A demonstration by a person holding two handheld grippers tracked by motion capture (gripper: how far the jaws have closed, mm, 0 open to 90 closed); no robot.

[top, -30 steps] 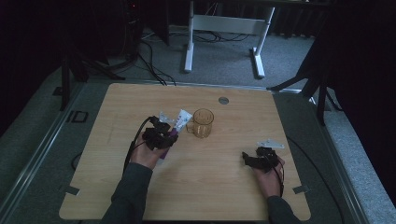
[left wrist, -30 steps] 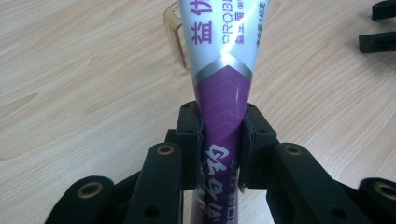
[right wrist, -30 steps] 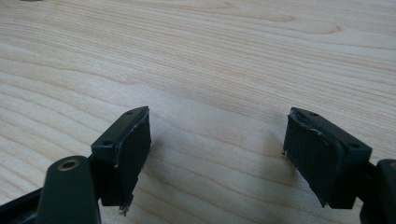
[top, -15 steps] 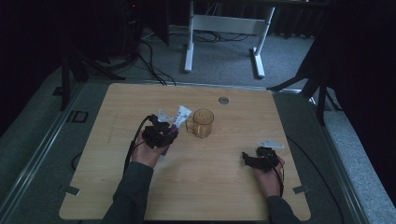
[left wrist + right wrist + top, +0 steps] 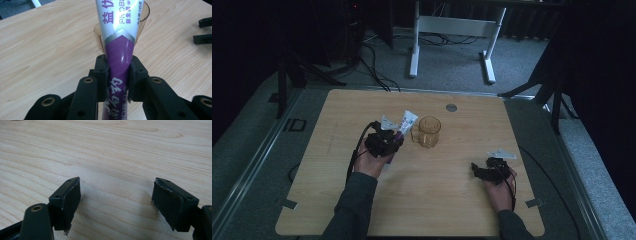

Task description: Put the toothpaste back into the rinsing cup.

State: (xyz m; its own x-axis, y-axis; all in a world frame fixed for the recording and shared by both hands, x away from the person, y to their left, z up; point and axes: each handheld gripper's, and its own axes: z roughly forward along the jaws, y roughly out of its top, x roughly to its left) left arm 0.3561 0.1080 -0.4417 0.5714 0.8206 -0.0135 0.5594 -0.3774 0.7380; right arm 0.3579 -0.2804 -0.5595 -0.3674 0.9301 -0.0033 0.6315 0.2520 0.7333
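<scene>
From my remote seat, I saw the left gripper [image 5: 117, 82] clamped on a toothpaste tube [image 5: 120, 45], its 2 pads [image 5: 104, 75] pressing the purple lower part from either side. Nearest the camera, below the pads, the tube carried white characters on purple; just beyond the jaws the purple ended in a silver chevron band, and past that the body turned white with dark printed lettering. The tube widened as it ran away from the jaws, so its broad end lay farthest out. Directly behind it, farther along the jaw line, stood a clear amber mug [image 5: 146, 15], its rim showing on both sides of the tube. Whether the tube touched the mug I could not tell.

The right gripper [image 5: 116, 195] had its 2 jaws standing wide apart with nothing between them, only bare pale wood of the table [image 5: 112, 150] ahead.

The high view gave me what the gripper views did not: the left gripper [image 5: 383, 142] held the tube [image 5: 405, 121] angled up and toward the mug [image 5: 428, 131], whose handle faced the tube, while the right gripper [image 5: 488, 171] rested low on the table [image 5: 337, 200], well apart from both. That view blurred the tube's lettering, which the left gripper view showed sharply.
</scene>
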